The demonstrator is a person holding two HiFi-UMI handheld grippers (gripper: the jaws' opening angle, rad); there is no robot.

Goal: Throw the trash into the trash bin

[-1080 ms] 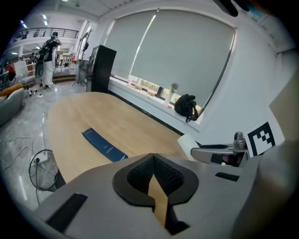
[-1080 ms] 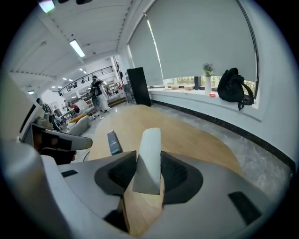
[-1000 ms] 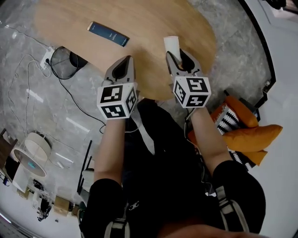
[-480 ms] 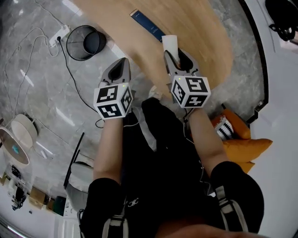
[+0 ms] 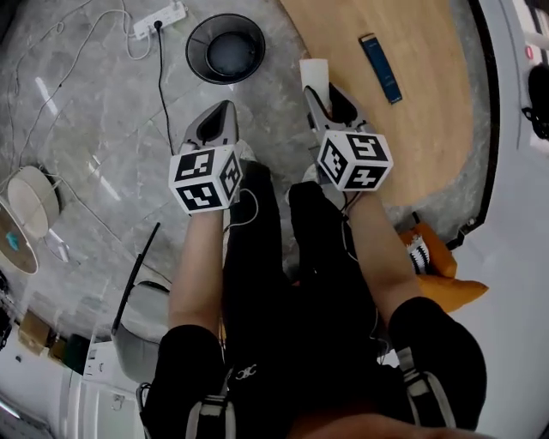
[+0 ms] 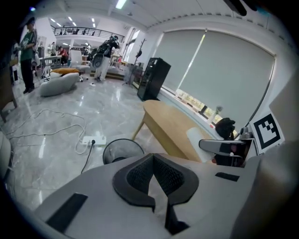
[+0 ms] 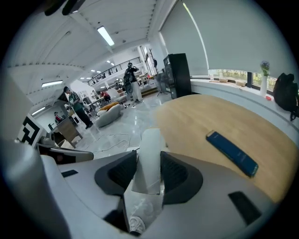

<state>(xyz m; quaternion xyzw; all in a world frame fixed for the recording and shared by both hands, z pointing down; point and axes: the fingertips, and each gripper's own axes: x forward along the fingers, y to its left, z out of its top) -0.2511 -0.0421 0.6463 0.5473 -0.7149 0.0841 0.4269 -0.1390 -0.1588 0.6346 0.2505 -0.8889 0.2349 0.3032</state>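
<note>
A white paper cup (image 7: 149,158), the trash, sticks up between the jaws of my right gripper (image 5: 319,88), which is shut on it; its top also shows in the head view as the cup (image 5: 314,72). The black mesh trash bin (image 5: 226,48) stands on the grey floor ahead, left of the cup, and shows as the bin (image 6: 122,150) just beyond my left gripper (image 6: 154,179). That left gripper (image 5: 221,116) is shut, its pads touching with nothing between them, and hangs just short of the bin.
A round wooden table (image 5: 412,129) lies to the right with a dark phone (image 5: 380,68) on it. A power strip (image 5: 157,18) and cables run on the floor left of the bin. An orange cushion (image 5: 450,287) lies by my right leg.
Both grippers have swung left off the table to over the floor. The bin has come from the far left to just ahead of them. The cup stays gripped.
</note>
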